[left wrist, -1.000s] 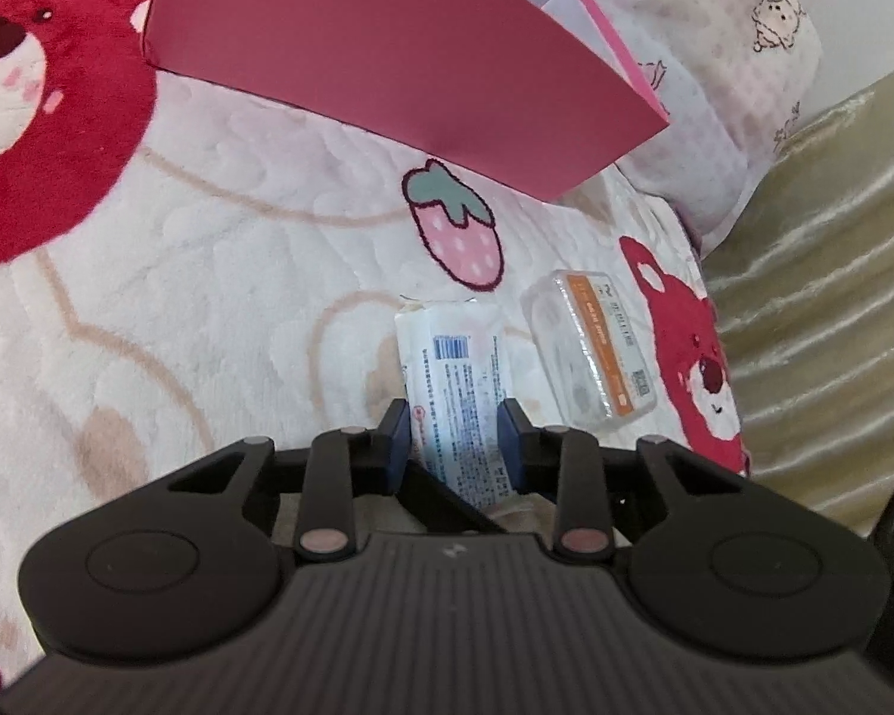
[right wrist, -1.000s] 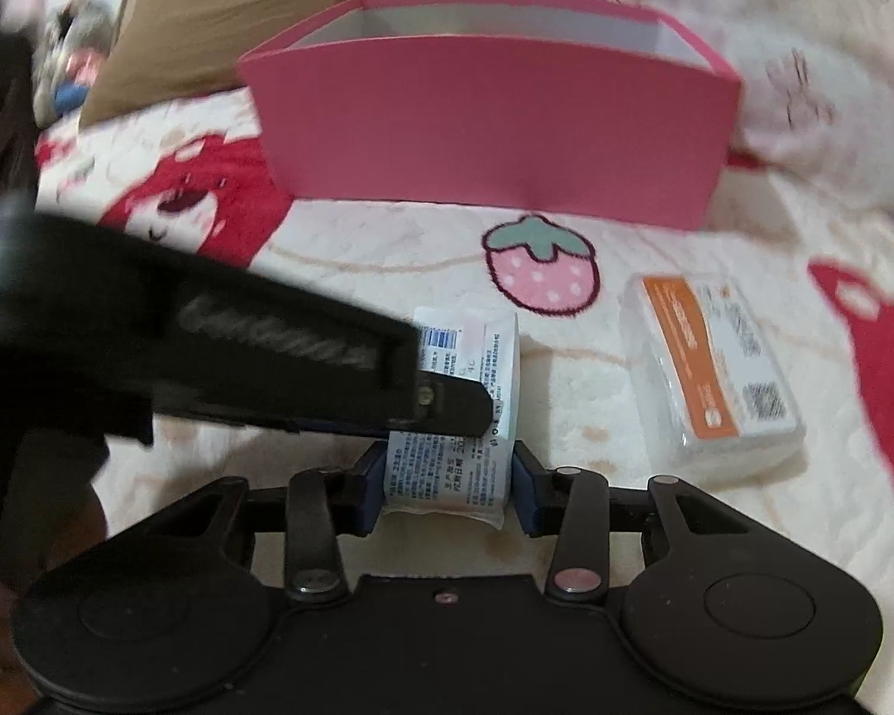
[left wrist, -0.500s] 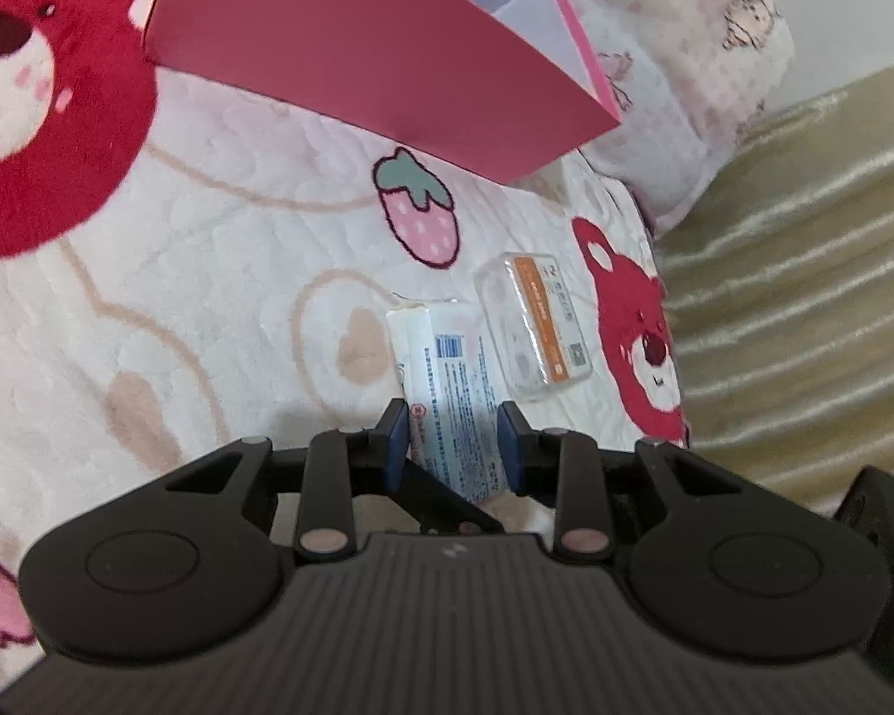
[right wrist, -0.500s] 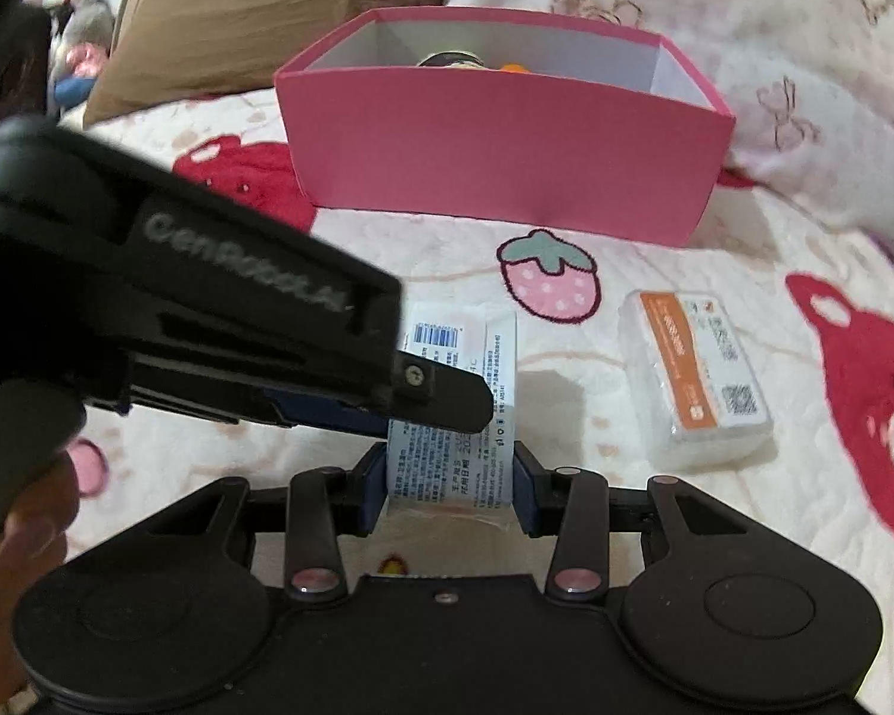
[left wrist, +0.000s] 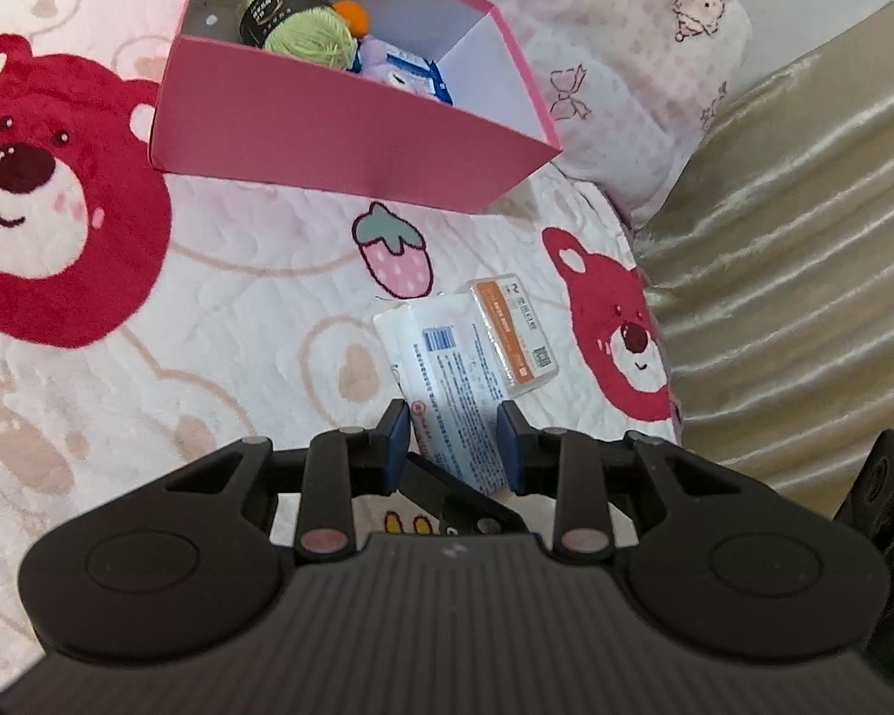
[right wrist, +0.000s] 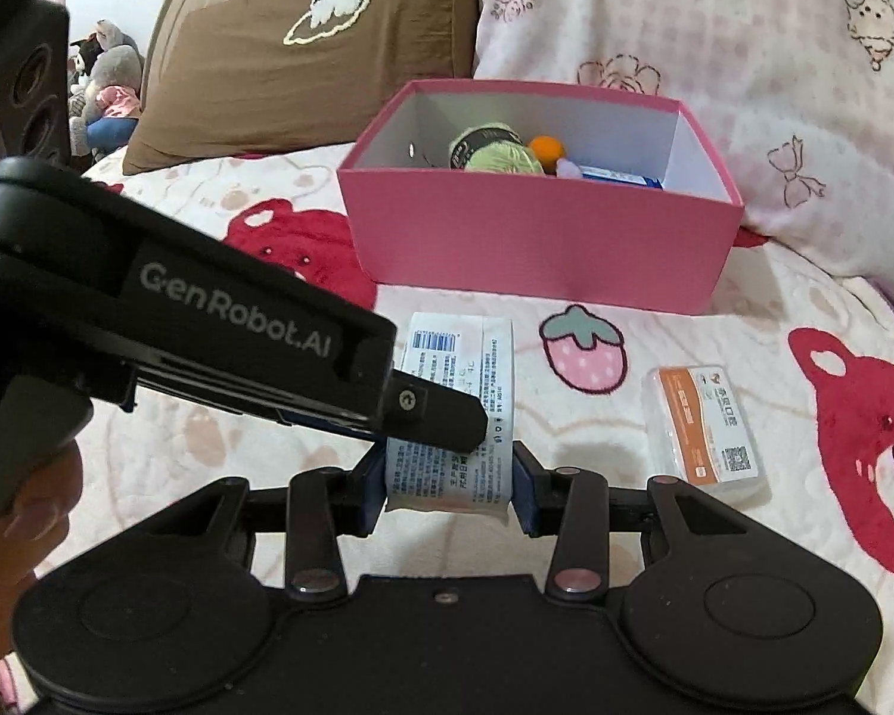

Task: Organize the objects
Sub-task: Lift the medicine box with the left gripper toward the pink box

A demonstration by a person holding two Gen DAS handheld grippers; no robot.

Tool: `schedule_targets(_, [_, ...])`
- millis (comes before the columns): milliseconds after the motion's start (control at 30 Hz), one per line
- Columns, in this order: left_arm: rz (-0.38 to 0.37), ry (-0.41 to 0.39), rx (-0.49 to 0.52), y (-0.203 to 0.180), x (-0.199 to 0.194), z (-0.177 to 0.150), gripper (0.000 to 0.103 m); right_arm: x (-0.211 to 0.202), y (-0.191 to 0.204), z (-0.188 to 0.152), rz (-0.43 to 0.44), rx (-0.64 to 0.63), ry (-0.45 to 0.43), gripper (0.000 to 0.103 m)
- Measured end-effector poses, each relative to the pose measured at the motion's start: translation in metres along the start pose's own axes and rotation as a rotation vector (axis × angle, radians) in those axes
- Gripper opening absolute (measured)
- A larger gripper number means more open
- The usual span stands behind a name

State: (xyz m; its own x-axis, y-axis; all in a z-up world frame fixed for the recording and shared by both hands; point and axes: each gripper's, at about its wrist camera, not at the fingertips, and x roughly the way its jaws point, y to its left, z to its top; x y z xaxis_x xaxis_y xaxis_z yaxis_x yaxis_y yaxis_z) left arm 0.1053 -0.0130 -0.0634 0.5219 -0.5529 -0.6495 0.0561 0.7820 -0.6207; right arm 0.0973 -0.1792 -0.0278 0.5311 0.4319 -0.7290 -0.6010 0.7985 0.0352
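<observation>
- Right gripper (right wrist: 450, 485): blue pads narrowly set, clamped on both sides of a white plastic-wrapped pack with blue print (right wrist: 456, 411), lower centre of its view.
- Left gripper (left wrist: 452, 447): pinched on the same pack from the other side, centre frame.
- Pink rectangular cardboard box (right wrist: 536, 238): upper centre, open, on the bear-print blanket (right wrist: 268, 536); green yarn ball (right wrist: 503, 161) inside.
- Clear orange-labelled packet (right wrist: 706, 426): on blanket, right.

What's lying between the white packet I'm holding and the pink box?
Only bedspread: a printed strawberry on it, nothing loose. The right wrist view shows that stretch between the white packet and the pink box.
</observation>
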Motion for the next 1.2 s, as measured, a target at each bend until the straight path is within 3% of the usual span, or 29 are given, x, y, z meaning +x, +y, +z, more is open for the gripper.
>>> schedule_targets(600, [0.022,-0.039,-0.001,-0.017,-0.029,0.011,0.029,-0.019,0.004,0.033,0.038,0.037,0.048,0.047])
schedule_targets(1200, [0.038,-0.056,0.062,-0.042,-0.043,0.054,0.029,-0.03,-0.009,0.074,0.067,0.06,0.003,0.046])
